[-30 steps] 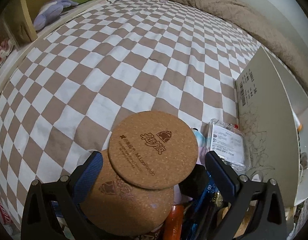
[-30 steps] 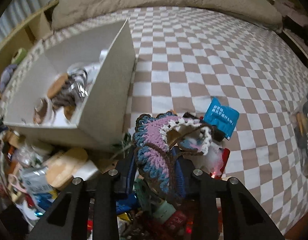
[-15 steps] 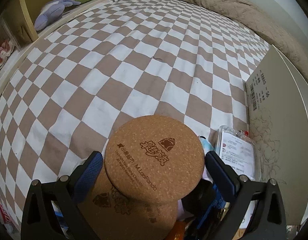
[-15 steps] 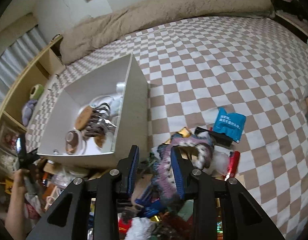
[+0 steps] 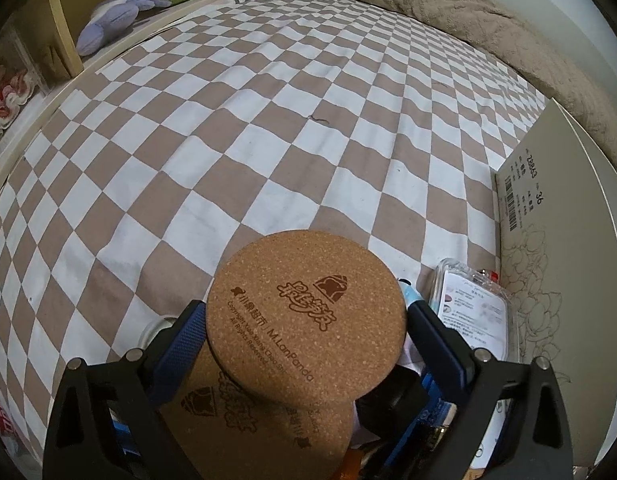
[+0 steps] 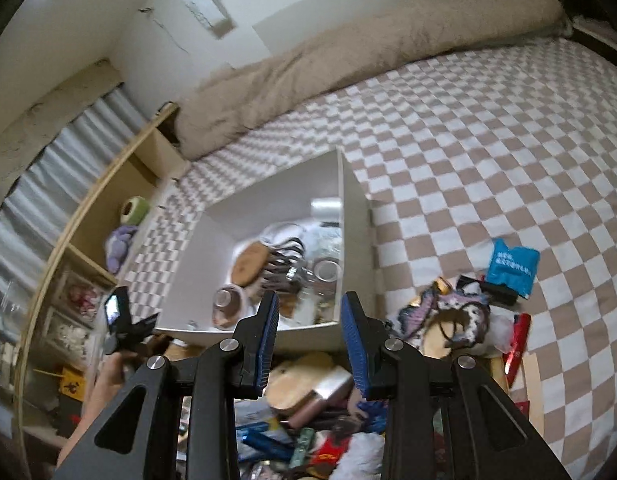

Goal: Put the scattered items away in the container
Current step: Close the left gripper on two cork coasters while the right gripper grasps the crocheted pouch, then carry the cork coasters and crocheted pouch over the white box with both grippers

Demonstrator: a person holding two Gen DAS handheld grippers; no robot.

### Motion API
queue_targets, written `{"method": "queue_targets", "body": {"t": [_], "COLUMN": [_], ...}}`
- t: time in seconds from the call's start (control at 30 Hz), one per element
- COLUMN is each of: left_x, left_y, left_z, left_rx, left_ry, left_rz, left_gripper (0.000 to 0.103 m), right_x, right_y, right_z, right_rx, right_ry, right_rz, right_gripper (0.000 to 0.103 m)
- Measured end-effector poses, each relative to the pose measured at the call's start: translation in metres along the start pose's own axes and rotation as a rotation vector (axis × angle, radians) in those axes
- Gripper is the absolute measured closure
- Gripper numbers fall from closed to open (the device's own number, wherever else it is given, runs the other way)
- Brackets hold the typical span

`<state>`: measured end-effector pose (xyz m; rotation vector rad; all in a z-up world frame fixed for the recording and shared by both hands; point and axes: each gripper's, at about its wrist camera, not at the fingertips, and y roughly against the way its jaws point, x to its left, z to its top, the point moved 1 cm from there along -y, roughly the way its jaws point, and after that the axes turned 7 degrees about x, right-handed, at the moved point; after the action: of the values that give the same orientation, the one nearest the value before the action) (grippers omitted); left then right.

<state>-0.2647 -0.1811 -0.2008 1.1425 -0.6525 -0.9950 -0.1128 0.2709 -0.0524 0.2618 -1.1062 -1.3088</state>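
Observation:
A round cork coaster (image 5: 308, 316) sits between the blue pads of my left gripper (image 5: 304, 308). Its jaws are closing and both pads touch the coaster's rim. A second cork coaster (image 5: 260, 420) lies beneath it. The white box (image 6: 350, 208) stands on the bed with a coaster, metal pieces and tape inside; its outer wall (image 5: 568, 240) is at the right of the left wrist view. My right gripper (image 6: 308, 300) hovers above the box's near wall, jaws a narrow gap apart with nothing between them. The crochet piece (image 6: 440, 316) lies on the pile to its right.
A heap of small items (image 6: 308, 420) covers the bed's near edge, with a blue packet (image 6: 512, 266) and a red wrapper (image 6: 516, 340) beyond. A clear plastic pack (image 5: 472, 312) lies beside the box. Plush toys (image 5: 108, 20) sit on the shelf; a beige blanket (image 5: 468, 4) lies behind.
My right gripper has risen and tilted up; the crochet piece that was between its jaws now lies on the pile. The left pads have closed in on the upper coaster.

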Motion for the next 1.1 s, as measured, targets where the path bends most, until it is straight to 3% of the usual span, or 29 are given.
{"method": "queue_targets", "body": {"t": [0.3,0.5,0.67,0.77,0.8,0.9,1.1], "left_x": [0.007,0.002,0.001,0.003,0.004,0.007,0.006], "left_y": [0.012,0.040,0.072,0.087,0.091,0.100,0.115], "left_z": [-0.005,-0.007,-0.008,-0.011,-0.012,-0.014,-0.016], "left_rx": [-0.010,-0.073,-0.132,-0.159,-0.168,-0.183,-0.210], "left_ry": [0.045,0.006,-0.025,-0.022,-0.019,-0.015,-0.040], "left_rz": [-0.027,-0.033,-0.063,-0.088,-0.095,-0.113,-0.129], "left_gripper": [0.004,0.004,0.004,0.004,0.004,0.004,0.004], "right_x": [0.021,0.026,0.016,-0.001,-0.007,-0.024,-0.048], "right_y": [0.027,0.037,0.027,0.013,0.006,-0.013,-0.048], "right_z": [0.000,-0.003,-0.003,-0.001,0.000,0.000,0.002], "right_rx": [-0.078,-0.111,-0.090,-0.063,-0.048,-0.014,0.069], "right_ry": [0.020,0.038,0.036,0.024,0.022,0.030,0.050], "right_rz": [0.083,0.084,0.000,-0.113,-0.153,-0.267,-0.394], "right_gripper": [0.070,0.070,0.070,0.070,0.067,0.018,0.016]}}
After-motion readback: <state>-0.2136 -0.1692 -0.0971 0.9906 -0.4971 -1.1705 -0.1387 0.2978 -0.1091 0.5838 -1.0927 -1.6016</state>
